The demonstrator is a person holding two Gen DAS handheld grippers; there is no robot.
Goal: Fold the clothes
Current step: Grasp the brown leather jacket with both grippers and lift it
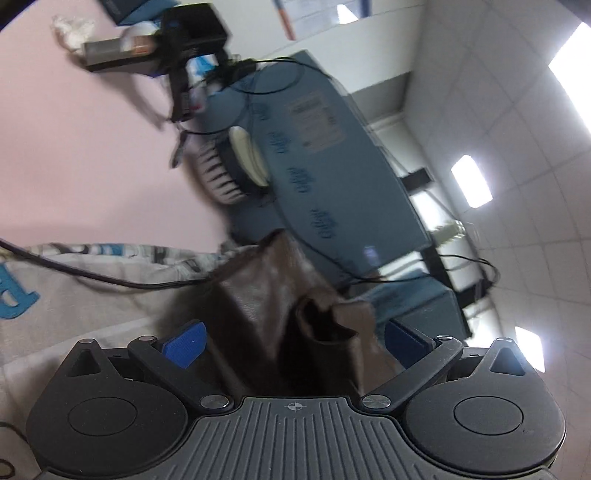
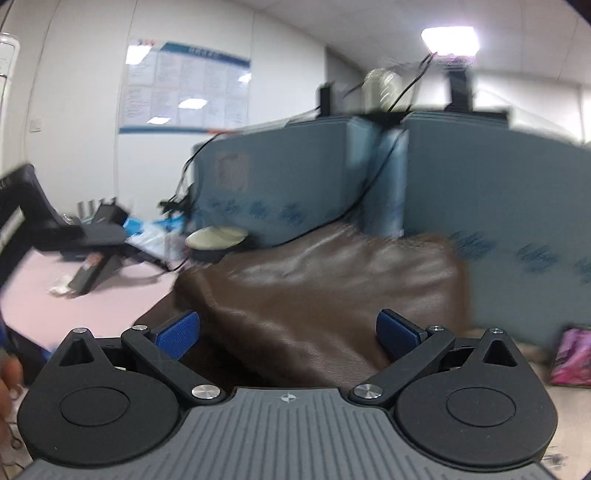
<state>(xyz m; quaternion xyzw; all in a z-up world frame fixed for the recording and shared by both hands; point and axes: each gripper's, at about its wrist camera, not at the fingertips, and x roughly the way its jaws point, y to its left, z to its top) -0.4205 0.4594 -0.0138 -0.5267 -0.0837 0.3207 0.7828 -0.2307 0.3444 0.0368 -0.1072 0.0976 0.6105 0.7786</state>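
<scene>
A dark brown garment (image 1: 266, 295) lies between the open jaws of my left gripper (image 1: 293, 339); a sleeve or cuff opening (image 1: 325, 328) faces the camera. A grey garment with a blue letter (image 1: 74, 295) lies on the pink table to the left. In the right wrist view the same brown garment (image 2: 317, 288) is heaped in front of my right gripper (image 2: 288, 332), whose blue pads (image 2: 177, 334) stand wide apart on either side of the cloth. Neither gripper pinches the cloth. Both views are motion-blurred.
A pink table top (image 1: 92, 155) holds black stands (image 1: 192, 29), a box, cables (image 1: 110, 280) and a round fan-like object (image 1: 236, 166). Blue office partitions (image 2: 480, 192) stand behind the table. A pink-purple item (image 2: 572, 354) lies at the right.
</scene>
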